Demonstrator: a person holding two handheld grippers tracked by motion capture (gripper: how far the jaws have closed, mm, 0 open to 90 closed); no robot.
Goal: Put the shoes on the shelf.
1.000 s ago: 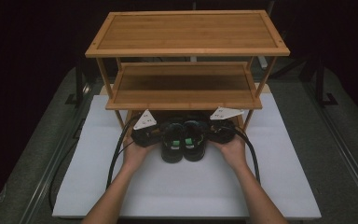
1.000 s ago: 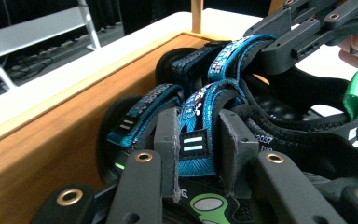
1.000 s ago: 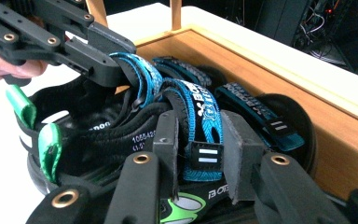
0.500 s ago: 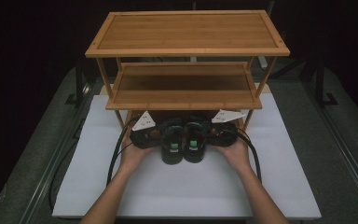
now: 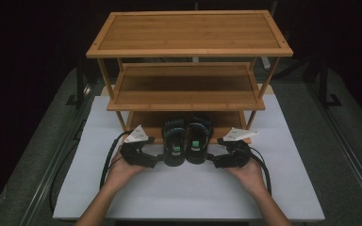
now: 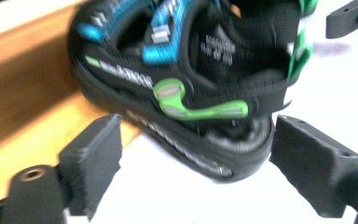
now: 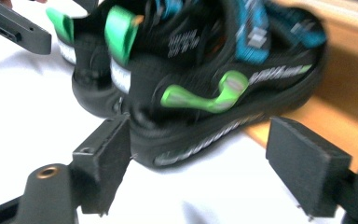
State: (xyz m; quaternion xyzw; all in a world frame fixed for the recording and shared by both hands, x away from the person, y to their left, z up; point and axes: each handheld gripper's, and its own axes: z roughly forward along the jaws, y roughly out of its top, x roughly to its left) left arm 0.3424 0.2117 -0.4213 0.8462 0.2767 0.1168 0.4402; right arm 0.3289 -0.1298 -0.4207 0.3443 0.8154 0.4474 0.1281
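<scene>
Against the bamboo rack [image 5: 188,101], the left gripper [image 5: 156,160] stands wide at the left sandal [image 5: 174,141]'s outer side, toe on the bottom shelf, heel toward the person. The right sandal [image 5: 197,140] lies parallel, touching it, with the right gripper [image 5: 212,160] equally wide at its outer side.

A dark grey table [image 5: 339,155] carries a flat white rectangular mat [image 5: 283,188] across its middle. On the mat's far half stands a three-tier bamboo shelf rack [image 5: 188,49] with raised rims. Two black strapped sandals with green and blue trim [image 5: 186,139] lie side by side (heels toward the person), toes on the rack's lowest tier, heels over the mat.
</scene>
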